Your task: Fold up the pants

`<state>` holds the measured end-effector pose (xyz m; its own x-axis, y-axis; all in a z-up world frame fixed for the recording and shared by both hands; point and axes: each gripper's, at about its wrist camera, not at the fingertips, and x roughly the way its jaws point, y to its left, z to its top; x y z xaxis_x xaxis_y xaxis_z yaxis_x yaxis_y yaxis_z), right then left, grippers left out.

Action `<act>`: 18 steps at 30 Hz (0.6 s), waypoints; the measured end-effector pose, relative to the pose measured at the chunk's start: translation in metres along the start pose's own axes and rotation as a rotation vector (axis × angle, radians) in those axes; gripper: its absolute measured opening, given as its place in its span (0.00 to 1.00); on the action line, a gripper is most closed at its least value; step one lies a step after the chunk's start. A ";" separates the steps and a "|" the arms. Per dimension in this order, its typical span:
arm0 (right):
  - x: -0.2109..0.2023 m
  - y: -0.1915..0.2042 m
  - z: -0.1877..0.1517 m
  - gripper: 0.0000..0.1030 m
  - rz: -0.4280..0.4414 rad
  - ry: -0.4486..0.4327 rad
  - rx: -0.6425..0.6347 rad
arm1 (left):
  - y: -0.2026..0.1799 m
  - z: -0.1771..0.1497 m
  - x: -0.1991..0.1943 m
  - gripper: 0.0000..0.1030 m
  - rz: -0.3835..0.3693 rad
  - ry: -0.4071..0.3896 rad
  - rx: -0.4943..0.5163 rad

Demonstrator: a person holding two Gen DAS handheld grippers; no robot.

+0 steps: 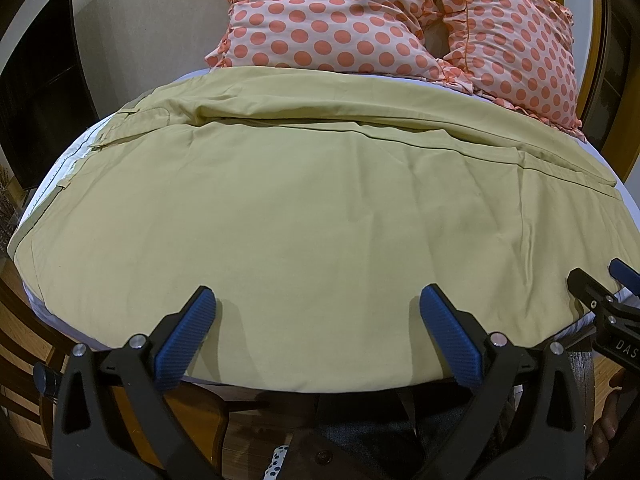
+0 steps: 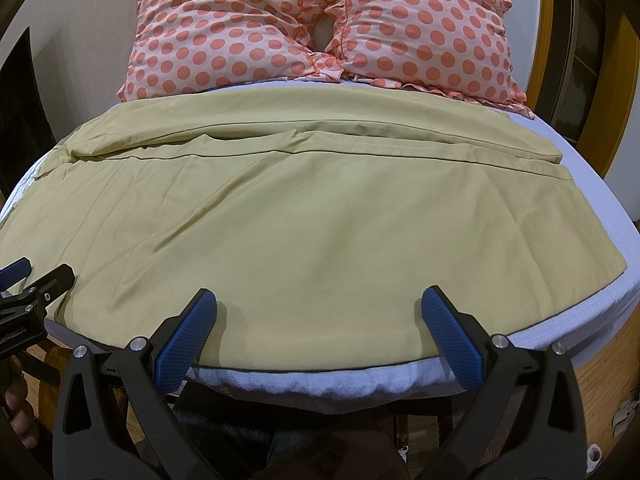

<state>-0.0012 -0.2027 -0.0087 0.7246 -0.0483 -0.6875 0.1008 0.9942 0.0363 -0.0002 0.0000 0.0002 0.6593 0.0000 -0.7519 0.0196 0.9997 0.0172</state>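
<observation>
Both pairs of fingers stood spread wide over the near edge of the pants, holding nothing.

My left gripper (image 1: 318,300) had its blue pads (image 1: 188,336) apart above the khaki pants (image 1: 304,208), and my right gripper (image 2: 318,300) stood equally splayed, its tips over the same cloth. The pants lay flat beyond both sets of fingers, one leg doubled over the other, on the white-sheeted bed (image 2: 600,216). Further ahead sat two polka-dot pillows (image 2: 248,36).

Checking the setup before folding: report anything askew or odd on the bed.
Little stands out. The khaki pants lie spread and lightly wrinkled, with one rumpled ridge near the seat. Both polka-dot pillows sit undisturbed.
</observation>
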 end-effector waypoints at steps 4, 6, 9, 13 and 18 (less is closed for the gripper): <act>0.000 0.000 0.000 0.99 0.000 -0.001 0.000 | 0.000 0.000 0.000 0.98 0.000 0.000 0.000; 0.000 0.000 0.000 0.99 0.000 -0.001 0.000 | 0.000 0.000 0.000 0.98 0.000 0.000 0.000; 0.001 0.001 -0.001 0.99 0.000 -0.003 0.001 | 0.000 0.000 0.000 0.98 0.000 0.000 0.000; -0.001 0.001 0.001 0.99 -0.002 -0.005 0.004 | 0.000 0.000 0.000 0.98 0.000 -0.001 0.000; -0.001 0.000 0.000 0.99 -0.007 -0.010 0.007 | 0.000 0.000 0.000 0.98 0.000 -0.001 0.000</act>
<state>-0.0021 -0.2029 -0.0085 0.7307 -0.0559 -0.6805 0.1102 0.9932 0.0367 -0.0002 0.0000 0.0002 0.6603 0.0002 -0.7510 0.0194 0.9997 0.0174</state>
